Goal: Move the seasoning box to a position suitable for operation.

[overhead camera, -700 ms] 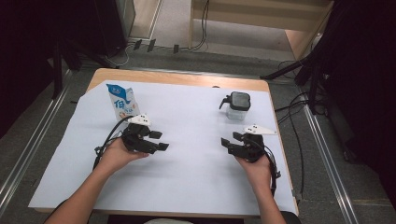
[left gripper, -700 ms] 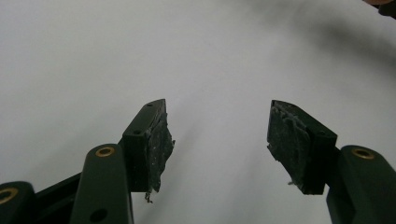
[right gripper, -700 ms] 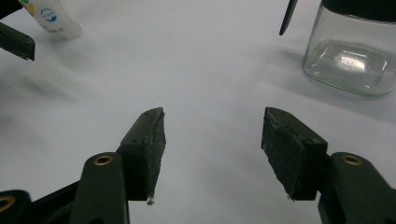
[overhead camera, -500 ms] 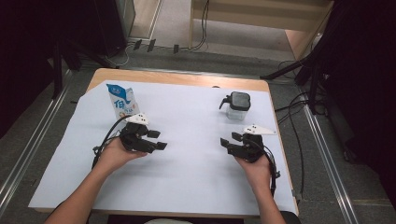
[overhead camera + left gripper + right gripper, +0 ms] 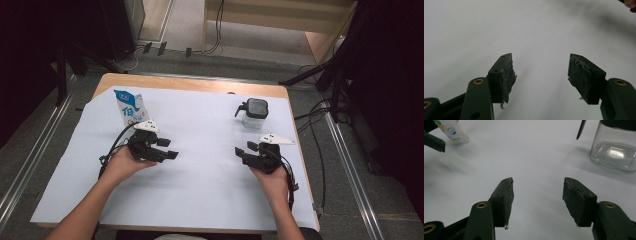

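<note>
- Jaws apart on both sides: the left gripper [image 5: 165, 148] stands open over bare white sheet with nothing between its pads [image 5: 507, 76], and the right gripper [image 5: 246, 151] is open and empty too, its pads [image 5: 576, 202] clear of everything.
- Both hands rest low on the worktop [image 5: 200, 82], about midway between its near and far edges, one toward each side.
- By my reading this is the very start: nothing gripped, nothing touched, both grippers poised before a reach.
- The milk carton [image 5: 130, 107] stands upright near the far left corner, just beyond the left gripper; in the right gripper view its base [image 5: 455, 131] shows at the top left.
- The glass jug [image 5: 255, 112] with its dark lid and handle stands toward the far right corner, beyond the right gripper and apart from it; its clear wall [image 5: 614, 151] looks empty.
- Next move, I'd judge: each gripper goes forward to the thing ahead of it, and the left must turn toward the carton, since its jaws now point across the sheet.
- In the way: nothing lies between gripper and target on either side.
- Watch the trailing cables [image 5: 112, 150] near the carton, and the jug's smooth glass could slip.
</note>
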### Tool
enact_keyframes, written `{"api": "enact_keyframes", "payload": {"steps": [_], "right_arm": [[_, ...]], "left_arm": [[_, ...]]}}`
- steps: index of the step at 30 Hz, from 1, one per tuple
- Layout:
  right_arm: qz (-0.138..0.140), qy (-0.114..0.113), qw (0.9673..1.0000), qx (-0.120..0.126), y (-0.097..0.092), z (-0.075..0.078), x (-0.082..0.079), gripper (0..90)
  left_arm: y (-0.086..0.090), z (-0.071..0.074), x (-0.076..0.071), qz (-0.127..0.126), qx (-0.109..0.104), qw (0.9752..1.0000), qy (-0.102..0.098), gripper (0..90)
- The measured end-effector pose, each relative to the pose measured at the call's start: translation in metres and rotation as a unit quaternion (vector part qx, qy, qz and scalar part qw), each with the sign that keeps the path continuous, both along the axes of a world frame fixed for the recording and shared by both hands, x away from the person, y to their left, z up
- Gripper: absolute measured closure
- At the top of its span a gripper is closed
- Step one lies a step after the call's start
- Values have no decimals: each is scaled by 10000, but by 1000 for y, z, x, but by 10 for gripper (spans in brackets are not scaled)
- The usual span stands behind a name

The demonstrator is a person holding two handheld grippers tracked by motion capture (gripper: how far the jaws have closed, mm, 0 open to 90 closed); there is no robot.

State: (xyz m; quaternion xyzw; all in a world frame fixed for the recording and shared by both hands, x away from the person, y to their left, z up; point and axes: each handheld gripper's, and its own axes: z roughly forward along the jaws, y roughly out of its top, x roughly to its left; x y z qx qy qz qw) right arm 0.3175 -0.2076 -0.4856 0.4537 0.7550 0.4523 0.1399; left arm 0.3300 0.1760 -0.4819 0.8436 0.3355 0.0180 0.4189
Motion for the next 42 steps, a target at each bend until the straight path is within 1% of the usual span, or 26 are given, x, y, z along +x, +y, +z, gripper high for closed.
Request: {"api": "enact_keyframes", "payload": {"steps": [2,3,5,7,9,11,12,13,15,18,21,25,28,31,33,35,37,39,41,42], "right_arm": [[-60,-32,10000,-13,-2,-1,2,404],[-94,-54,9999,-62,-2,-1,3,382],[-184,-65,9998,-85,-3,-2,6,314],[-310,-45,9995,-54,-4,-2,10,260],[-375,-62,9993,-63,-4,0,15,168],[-465,-168,9985,-215,-4,2,18,114],[-580,-172,9978,-287,-4,3,19,31],[-627,-101,9974,-333,-4,4,22,0],[-670,-3,9972,-318,-5,4,24,0],[-683,-6,9968,-410,-6,2,27,0],[-728,15,9961,-508,-5,1,31,0],[-683,-22,9968,-414,-4,1,40,0],[-748,-67,9961,-468,-2,2,47,0],[-810,-69,9957,-441,0,4,55,0],[-910,-49,9948,-454,0,6,60,0],[-1029,-26,9938,-417,0,7,62,0],[-1039,-41,9937,-425,0,9,64,0],[-1100,-76,9927,-494,-1,10,67,0],[-1147,-106,9921,-501,-2,10,70,0],[-1263,-161,9905,-524,-6,10,75,0]], "left_arm": [[0,0,0,-4,-40,10000,11,377],[0,0,1,-17,-41,10000,4,378],[0,1,0,-16,-17,10000,-19,379],[-1,0,0,-26,-27,10000,-22,379],[-1,0,0,-15,-28,10000,-23,379],[-1,0,0,-1,-6,10000,-32,384],[-1,1,0,16,68,10000,-60,386],[0,0,0,17,40,10000,-38,387],[0,0,0,27,51,10000,-28,387],[0,1,0,-8,78,10000,-37,388],[-1,1,0,-6,46,10000,-43,389],[-1,1,0,-6,51,10000,-47,389],[0,0,0,31,14,10000,-30,388],[0,1,0,23,31,10000,-35,388],[0,1,-1,16,29,10000,-41,389],[-1,1,-1,10,25,10000,-44,389],[-1,0,0,-5,44,10000,-22,389],[-2,0,0,18,48,10000,-24,390],[-2,0,0,12,37,10000,-23,391],[-2,1,-1,8,58,10000,-26,392]]}}
